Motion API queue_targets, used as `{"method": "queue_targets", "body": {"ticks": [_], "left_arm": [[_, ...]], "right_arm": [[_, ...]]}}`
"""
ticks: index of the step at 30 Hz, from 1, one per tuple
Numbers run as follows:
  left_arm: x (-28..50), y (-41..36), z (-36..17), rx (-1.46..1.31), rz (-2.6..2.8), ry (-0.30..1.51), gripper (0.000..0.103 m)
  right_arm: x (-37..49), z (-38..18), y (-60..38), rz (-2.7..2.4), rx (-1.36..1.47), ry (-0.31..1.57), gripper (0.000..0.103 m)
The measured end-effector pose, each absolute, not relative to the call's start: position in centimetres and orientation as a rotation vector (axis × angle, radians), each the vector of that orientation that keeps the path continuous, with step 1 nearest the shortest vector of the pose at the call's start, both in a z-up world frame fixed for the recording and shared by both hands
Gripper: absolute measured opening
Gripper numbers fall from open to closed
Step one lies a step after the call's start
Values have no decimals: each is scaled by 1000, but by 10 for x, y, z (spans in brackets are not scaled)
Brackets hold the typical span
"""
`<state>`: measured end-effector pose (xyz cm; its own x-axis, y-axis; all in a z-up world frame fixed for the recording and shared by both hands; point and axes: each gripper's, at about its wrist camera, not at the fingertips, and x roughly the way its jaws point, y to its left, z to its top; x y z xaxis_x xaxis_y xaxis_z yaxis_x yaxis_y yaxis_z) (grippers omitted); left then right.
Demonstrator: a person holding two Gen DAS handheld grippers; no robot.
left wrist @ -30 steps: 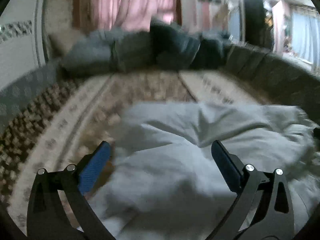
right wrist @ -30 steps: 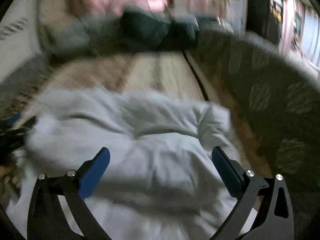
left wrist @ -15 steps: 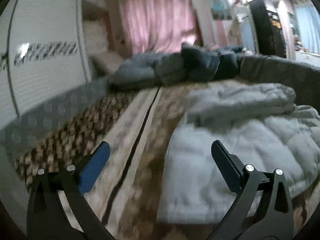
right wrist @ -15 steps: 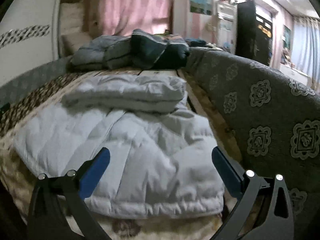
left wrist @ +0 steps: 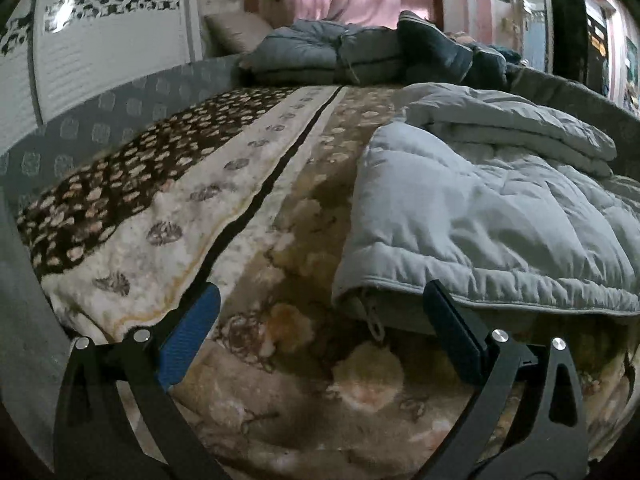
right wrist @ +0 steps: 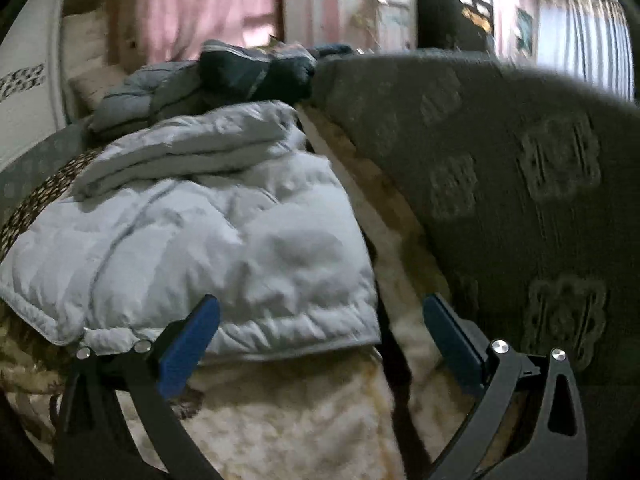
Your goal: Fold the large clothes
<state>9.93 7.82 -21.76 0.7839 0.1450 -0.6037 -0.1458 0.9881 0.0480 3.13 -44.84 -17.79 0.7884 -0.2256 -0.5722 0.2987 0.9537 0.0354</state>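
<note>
Both my grippers hang empty with fingers spread wide: left gripper (left wrist: 320,332) low at the near left corner of the pale jacket (left wrist: 480,216), right gripper (right wrist: 320,332) at its near right hem. The jacket lies on the patterned blanket (left wrist: 224,208), its far part already doubled over, sofa back (right wrist: 520,184) just beside it. Next, I judge, pinch both hem corners deep, past the puffy edge and zip, lift together, and carry the fold level so the padding does not slide
</note>
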Motion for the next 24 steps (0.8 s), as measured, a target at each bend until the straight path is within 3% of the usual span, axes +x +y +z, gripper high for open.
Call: {"method": "queue_targets", "body": {"ticks": [9, 16, 24], "left_arm": [[121, 92, -196, -92, 162, 627, 100], [148, 53, -191, -59, -21, 687, 100], [179, 21, -230, -68, 26, 801, 100]], "right_arm": [[52, -193, -465, -270, 226, 573, 101], [83, -200, -464, -213, 184, 601, 101], [92, -208, -459, -125, 178, 647, 80]]}}
